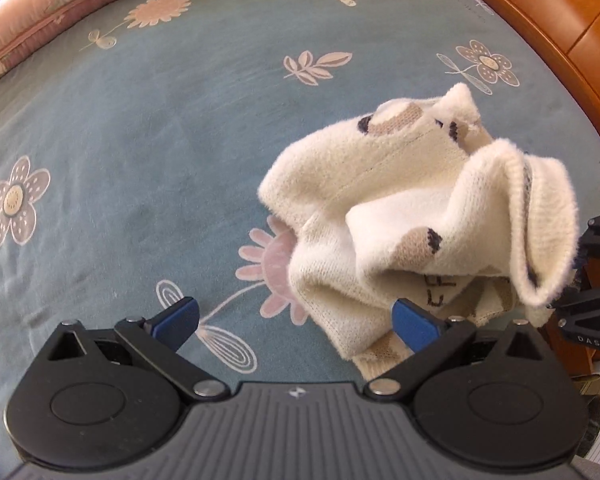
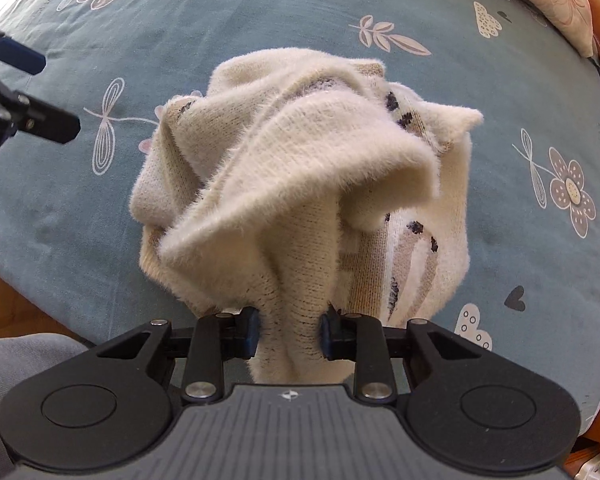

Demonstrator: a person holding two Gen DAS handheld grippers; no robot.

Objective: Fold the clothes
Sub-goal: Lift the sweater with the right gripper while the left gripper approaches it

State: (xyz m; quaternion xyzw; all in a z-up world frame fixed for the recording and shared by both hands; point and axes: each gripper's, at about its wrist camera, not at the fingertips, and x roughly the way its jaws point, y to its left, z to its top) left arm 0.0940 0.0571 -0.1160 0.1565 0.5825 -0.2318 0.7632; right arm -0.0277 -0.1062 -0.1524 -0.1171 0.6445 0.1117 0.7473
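Cream sweater [image 2: 300, 184] pinched in right tool [image 2: 288, 334] — left tool [image 1: 296, 320] beside, open

The sweater [image 2: 300, 184] is fuzzy cream knit (ribbed at the hem); the bedsheet [image 1: 140, 140] soft matt cloth; the bed frame [image 1: 560, 12] glossy wood.

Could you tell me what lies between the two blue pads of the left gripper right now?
Nothing is held there: in the left wrist view the left gripper stands open over the bare blue flowered bedspread, with the cream sweater beside its right pad.

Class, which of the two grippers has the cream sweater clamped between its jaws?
The right gripper: its jaws pinch the sweater. The left gripper stands open, holding nothing.
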